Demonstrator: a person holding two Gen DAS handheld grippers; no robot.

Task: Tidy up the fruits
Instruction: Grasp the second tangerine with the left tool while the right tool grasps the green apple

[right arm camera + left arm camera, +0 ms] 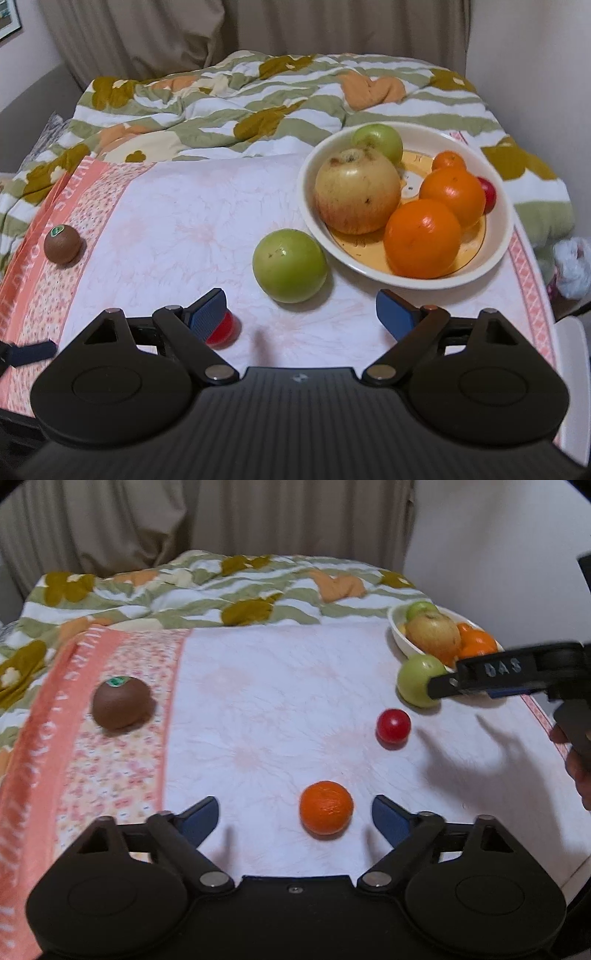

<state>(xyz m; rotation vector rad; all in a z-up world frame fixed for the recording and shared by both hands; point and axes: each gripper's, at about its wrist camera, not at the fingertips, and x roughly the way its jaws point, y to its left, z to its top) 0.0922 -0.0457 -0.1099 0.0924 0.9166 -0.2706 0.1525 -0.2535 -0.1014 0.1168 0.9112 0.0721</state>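
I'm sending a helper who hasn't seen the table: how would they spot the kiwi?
Start at the white bowl of fruit on the right of the tablecloth, then look straight across to the cloth's pink patterned border on the left. The kiwi sits there alone, the only brown fruit, with a small green sticker on top.

A home bedroom: rumpled floral quilt (258, 99) before drawn curtains (258, 29)

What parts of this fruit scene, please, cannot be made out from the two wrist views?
- Small red fruit, right wrist view: half hidden behind a blue finger pad.
- Green apple, left wrist view: partly covered by the right gripper's finger.
- Bowl, left wrist view: near side hidden by that gripper.
- Cloth lettering: blurred, unreadable.
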